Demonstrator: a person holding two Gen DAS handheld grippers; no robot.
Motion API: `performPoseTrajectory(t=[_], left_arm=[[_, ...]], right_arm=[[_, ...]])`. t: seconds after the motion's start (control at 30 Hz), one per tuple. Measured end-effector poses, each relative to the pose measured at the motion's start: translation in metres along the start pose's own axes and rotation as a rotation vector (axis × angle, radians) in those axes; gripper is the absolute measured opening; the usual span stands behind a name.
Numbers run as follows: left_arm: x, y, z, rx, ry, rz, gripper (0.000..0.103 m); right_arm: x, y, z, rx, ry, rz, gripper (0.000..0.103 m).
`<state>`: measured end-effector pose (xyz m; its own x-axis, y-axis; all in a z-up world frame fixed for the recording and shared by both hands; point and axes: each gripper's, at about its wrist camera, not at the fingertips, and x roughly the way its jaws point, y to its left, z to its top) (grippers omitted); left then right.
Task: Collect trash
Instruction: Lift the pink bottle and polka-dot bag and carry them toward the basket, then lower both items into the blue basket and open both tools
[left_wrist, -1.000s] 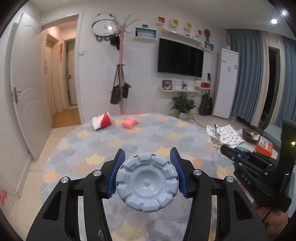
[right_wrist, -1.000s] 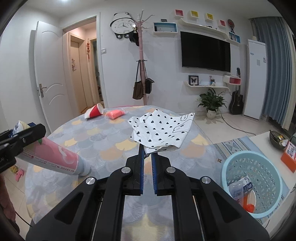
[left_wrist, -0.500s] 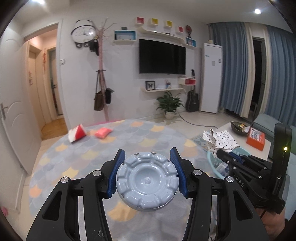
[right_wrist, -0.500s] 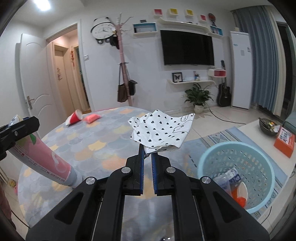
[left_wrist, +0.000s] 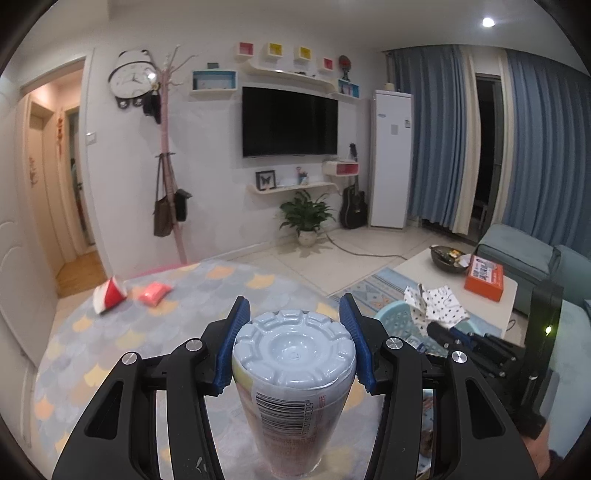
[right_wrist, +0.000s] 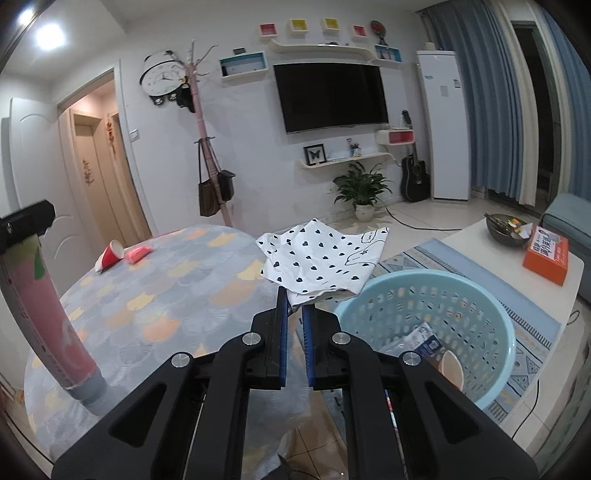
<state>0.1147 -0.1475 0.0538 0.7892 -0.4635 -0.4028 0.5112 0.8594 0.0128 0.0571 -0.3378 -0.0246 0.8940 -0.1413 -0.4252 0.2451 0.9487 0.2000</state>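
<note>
Your right gripper (right_wrist: 293, 317) is pinching the heart-print white paper (right_wrist: 321, 258) beside the light-blue plastic basket (right_wrist: 424, 325); your left gripper (left_wrist: 295, 328) is clamping the pink tube (left_wrist: 293, 369); the red paper cup (left_wrist: 109, 297) is waiting ahead.

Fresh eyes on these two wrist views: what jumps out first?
The pink tube with a grey cap fills the left wrist view, clamped between the left gripper fingers. In the right wrist view the right gripper pinches a white heart-print bag beside the light-blue basket, which already holds some litter. On the round table, at its far side, a red paper cup and a pink packet lie uncollected.
</note>
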Motion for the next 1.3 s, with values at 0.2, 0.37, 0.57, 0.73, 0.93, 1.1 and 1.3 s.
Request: performPoseTrajectory(t=[0.2, 0.37, 0.57, 0.73, 0.93, 1.1, 1.3], left_arm=[[0.012, -0.025, 0.012, 0.028, -0.003, -0.046, 0.049], [0.029, -0.046, 0.021, 0.028, 0.007, -0.111, 0.049], [0.053, -0.077, 0.035, 0.058, 0.015, -0.194, 0.049], [0.077, -0.101, 0.038, 0.067, 0.035, -0.241, 0.049], [0.113, -0.121, 0.037, 0.067, 0.082, -0.278, 0.049], [0.141, -0.134, 0.031, 0.062, 0.131, -0.299, 0.049], [0.171, -0.145, 0.02, 0.066, 0.2, -0.311, 0.049]], right_arm=[[-0.002, -0.027, 0.001, 0.031, -0.01, -0.041, 0.006], [-0.002, -0.052, 0.0, 0.053, -0.01, -0.086, 0.006], [0.007, -0.08, -0.006, 0.082, 0.009, -0.128, 0.006], [0.015, -0.1, -0.012, 0.101, 0.027, -0.15, 0.006], [0.024, -0.121, -0.015, 0.126, 0.044, -0.172, 0.006], [0.034, -0.136, -0.021, 0.152, 0.075, -0.181, 0.006], [0.045, -0.142, -0.027, 0.157, 0.103, -0.171, 0.006]])
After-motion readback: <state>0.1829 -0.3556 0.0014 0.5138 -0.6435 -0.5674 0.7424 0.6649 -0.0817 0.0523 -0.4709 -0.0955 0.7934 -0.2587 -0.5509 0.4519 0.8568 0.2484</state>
